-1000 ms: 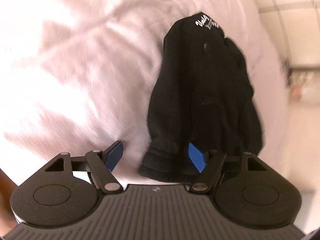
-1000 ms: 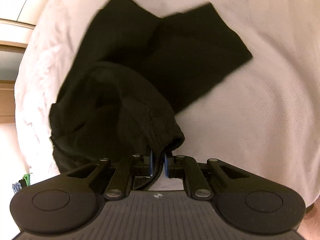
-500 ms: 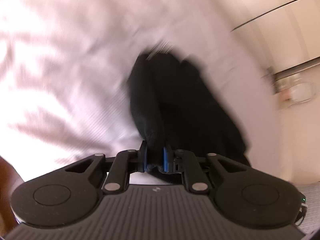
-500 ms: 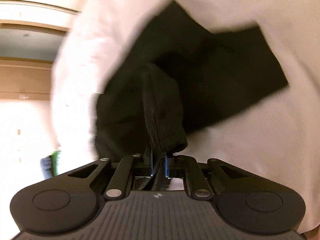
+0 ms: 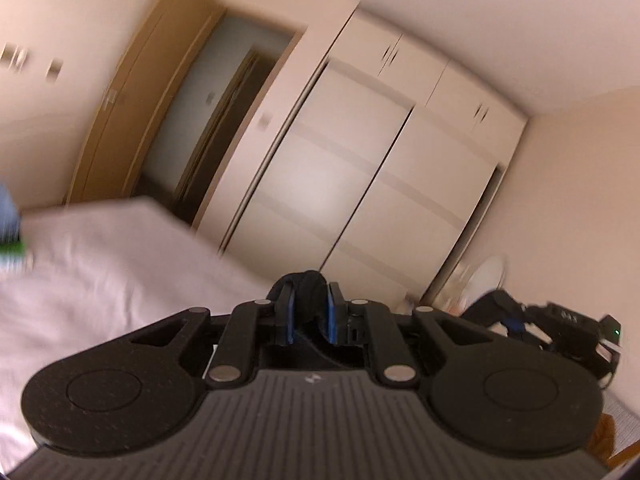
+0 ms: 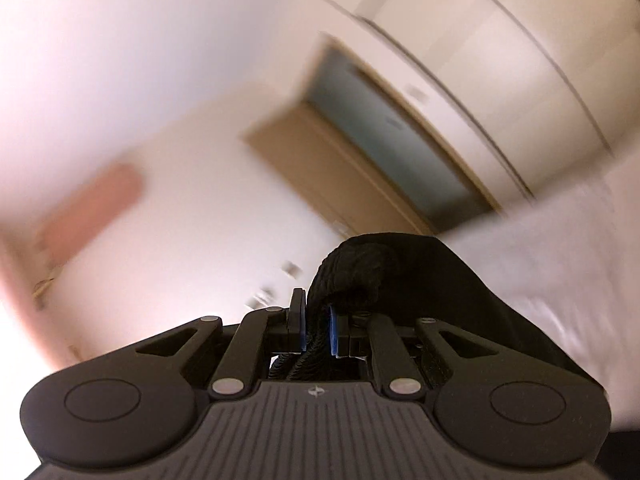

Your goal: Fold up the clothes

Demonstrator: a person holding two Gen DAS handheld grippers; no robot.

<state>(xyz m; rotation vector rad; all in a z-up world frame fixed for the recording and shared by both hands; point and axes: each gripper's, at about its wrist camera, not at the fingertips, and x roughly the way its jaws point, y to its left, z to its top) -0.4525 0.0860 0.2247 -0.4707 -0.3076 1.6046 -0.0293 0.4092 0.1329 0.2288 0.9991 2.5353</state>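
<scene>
Black garment [image 6: 400, 276] hangs pinched at two bunched edges.

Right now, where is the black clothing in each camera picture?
Left wrist view: a small bunch of black clothing sits low in the middle, pinched in the left gripper.
Right wrist view: low, middle to right, pinched in the right gripper.
Shared landmark: the brown door frame.

A: Where's the black fabric garment [image 5: 306, 284]?
B: Pinched between the left gripper's [image 5: 308, 316] pads, above the white-sheeted bed [image 5: 100, 264].
A: And behind?
B: The tall cream sliding-door wardrobe [image 5: 360, 184], right of the wooden-framed doorway [image 5: 192, 120].
</scene>
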